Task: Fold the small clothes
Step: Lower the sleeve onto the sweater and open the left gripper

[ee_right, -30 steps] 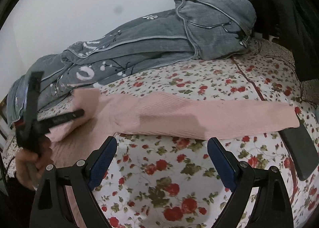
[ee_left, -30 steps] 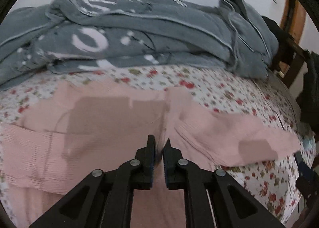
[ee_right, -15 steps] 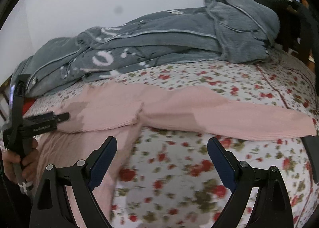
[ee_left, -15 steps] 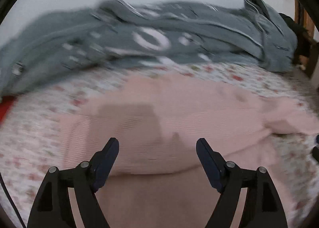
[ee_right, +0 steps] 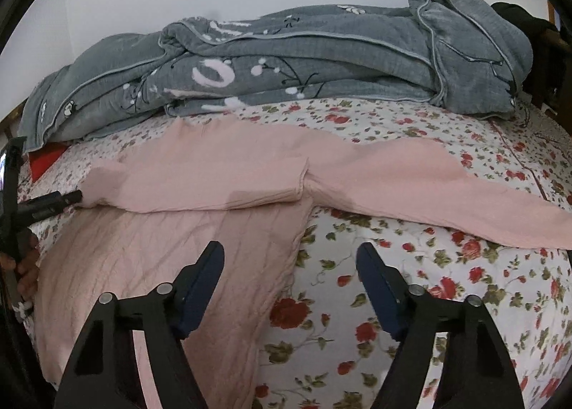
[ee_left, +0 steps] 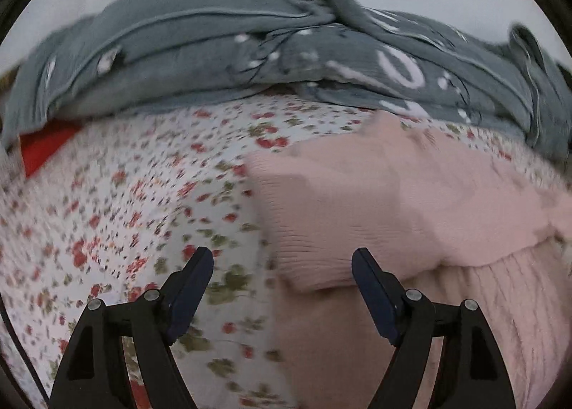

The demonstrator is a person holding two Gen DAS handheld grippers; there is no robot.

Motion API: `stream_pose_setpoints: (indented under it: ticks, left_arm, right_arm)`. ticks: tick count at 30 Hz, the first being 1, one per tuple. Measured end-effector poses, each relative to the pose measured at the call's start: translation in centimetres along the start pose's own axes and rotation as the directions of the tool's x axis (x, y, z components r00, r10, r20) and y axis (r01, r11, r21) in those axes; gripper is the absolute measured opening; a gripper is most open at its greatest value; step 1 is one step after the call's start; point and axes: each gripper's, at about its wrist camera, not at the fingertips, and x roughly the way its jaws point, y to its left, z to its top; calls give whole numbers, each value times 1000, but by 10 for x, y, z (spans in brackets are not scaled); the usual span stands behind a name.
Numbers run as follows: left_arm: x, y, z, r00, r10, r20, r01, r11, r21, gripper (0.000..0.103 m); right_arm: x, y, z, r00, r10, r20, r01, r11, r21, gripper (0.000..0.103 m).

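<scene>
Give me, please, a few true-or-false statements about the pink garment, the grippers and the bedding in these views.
1. Both the left gripper and the right gripper are open. True.
2. The right gripper clamps the pink garment. False: it holds nothing.
3. One sleeve lies stretched out to the right on the floral sheet. True.
4. The grey quilt covers the pink garment. False: it is bunched behind it, by the wall.
</scene>
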Motion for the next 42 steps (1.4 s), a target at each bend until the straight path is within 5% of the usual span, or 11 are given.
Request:
stream_pose_setpoints:
  ticks: [10,14,15,19,22,26,31,35,42]
  left_arm:
    - [42,38,18,977,-208,-50,196,964,-182,70]
    - [62,25,18,959,-274,-67,257,946,-196,11]
    - [59,24,20,968,-248,-47,235,954,-186,11]
    - [56,30,17,975,-223,-18,214,953,-216,11]
    - [56,24,10,986,-168,-8,164,970,-180,21]
    - [47,13,7,999,-31,21,33,992,-122,60]
    - [47,8,7,1000,15,21,-14,997,-76,65]
    - [49,9,8,1000,-26,16,27,996,-80,72]
    - [49,4,7,999,-31,22,33,997,-67,73]
  right_arm:
    - [23,-3,-13,998,0,-57,-1,1000,-14,72]
    - [20,-1,-16,999,-5,-49,3,999,-47,70]
    - [18,-2,-16,999,-1,-49,-1,999,-47,68]
    - [2,-22,-10,999,-41,-14,41,999,-14,68]
    - [-7,-49,-7,995,-98,4,97,995,33,68]
    - [-14,-90,-8,985,-174,1,173,981,93,68]
    - [-21,-143,-15,979,-204,-9,202,959,199,68]
    - [-21,-177,-24,977,-213,-16,209,942,261,64]
    - [-17,-199,-26,969,-246,-2,240,943,231,62]
